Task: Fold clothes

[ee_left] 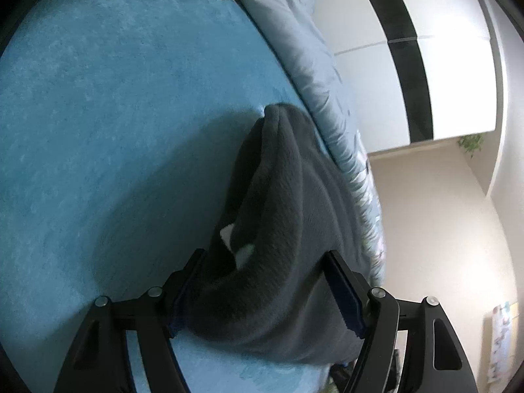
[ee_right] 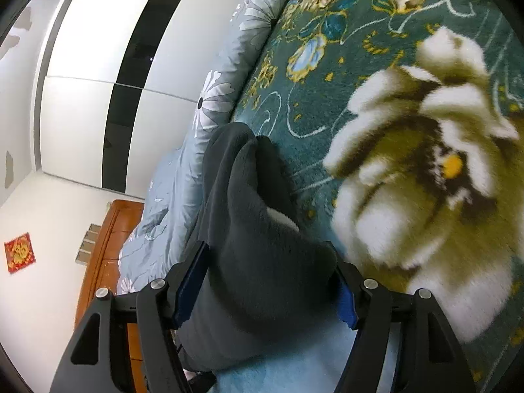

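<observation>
1. In your left wrist view, the far left is open room: a plain turquoise fleece blanket [ee_left: 114,131] spreads flat and bare across the bed.
2. Your left gripper [ee_left: 262,290] sits low in the middle of that view. Its jaws stand wide, and a thick fold of the dark grey fleece garment [ee_left: 278,213] fills the gap between them. The left blue pad [ee_left: 183,298] lies against the cloth; the right pad looks just clear of it, so you cannot tell whether the fold is truly pinched.
3. A small white tag [ee_left: 237,245] shows inside the garment's fold; no writing on it can be read.
4. Right of the garment, a grey-blue quilt [ee_left: 314,75] runs along the blanket's edge, marking where the bed's usable area ends. Beyond it stands a white wardrobe with a black stripe [ee_left: 409,49].
5. In your right wrist view, the far left shows the same wardrobe [ee_right: 108,65], a red and gold wall decoration [ee_right: 20,252] too small to read, and a wooden furniture edge [ee_right: 108,249].
6. The flowered quilt [ee_right: 209,104] comes next, touching the garment [ee_right: 255,245].
7. Your right gripper [ee_right: 271,286] has its jaws wide, with the garment bunched between them and both blue pads against the cloth.
8. To the right lies a dark green blanket with large white and gold flowers [ee_right: 409,180], uncluttered.
</observation>
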A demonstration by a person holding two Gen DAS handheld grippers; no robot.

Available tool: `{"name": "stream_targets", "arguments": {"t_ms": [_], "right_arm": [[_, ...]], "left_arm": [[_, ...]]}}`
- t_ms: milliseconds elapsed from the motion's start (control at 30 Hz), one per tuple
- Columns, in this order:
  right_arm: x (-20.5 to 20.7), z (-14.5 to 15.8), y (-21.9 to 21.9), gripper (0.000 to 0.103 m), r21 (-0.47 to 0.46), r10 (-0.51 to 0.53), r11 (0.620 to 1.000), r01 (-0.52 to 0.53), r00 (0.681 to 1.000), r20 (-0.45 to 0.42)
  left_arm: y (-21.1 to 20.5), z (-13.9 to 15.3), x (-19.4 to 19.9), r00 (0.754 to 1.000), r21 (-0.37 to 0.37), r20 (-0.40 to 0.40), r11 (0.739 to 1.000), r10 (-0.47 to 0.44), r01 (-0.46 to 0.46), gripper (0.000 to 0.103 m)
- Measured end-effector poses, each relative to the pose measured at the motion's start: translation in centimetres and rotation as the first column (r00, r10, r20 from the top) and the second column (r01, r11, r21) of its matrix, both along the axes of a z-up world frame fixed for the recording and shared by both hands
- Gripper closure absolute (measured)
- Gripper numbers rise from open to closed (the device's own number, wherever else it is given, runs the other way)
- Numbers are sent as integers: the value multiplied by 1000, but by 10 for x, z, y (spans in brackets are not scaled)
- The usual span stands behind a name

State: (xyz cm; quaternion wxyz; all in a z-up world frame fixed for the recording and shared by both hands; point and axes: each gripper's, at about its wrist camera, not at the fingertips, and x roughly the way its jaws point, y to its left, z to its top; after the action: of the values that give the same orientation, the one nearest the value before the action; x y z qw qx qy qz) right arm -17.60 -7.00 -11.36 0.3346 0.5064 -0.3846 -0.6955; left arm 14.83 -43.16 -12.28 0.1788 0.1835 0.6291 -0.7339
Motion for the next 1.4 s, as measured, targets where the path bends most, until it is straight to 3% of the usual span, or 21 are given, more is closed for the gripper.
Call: {"name": "stream_targets", "arguments": {"t_ms": [133,200,333,500,833,1100,1200,1400], "right_arm": [[-2,0,-1,38,-13,-17,1000,18,1000,20],[-2,-1,0,50,-18,-24,1000,25,999,35],[0,2,2,65,-16,-33,999,34,998,54],[11,20,9,78,-11,-35,999,36,998,51],[75,46,57,83,-13,38,999,-38,999,-16],[153,46,101,84,-24,113,993,-115,992,-62],[162,36,104,84,11,136,991,-136,989,-59],[158,23,106,80,19,156,988,-155,987,-35]], "left_arm": [[-6,-4,5,999,23,-34,999,38,-37,41],[-8,-5,6,998,39,-37,998,47,-45,48],[-10,7,5,999,34,3,999,37,-37,66],[-3,31,18,1000,-4,7,1000,16,-16,73],[38,47,104,999,-28,-6,999,-43,43,75],[75,49,183,994,-116,26,987,-105,107,75],[74,44,199,994,-173,79,980,-82,94,79],[63,40,210,991,-204,81,971,-110,124,78]]}}
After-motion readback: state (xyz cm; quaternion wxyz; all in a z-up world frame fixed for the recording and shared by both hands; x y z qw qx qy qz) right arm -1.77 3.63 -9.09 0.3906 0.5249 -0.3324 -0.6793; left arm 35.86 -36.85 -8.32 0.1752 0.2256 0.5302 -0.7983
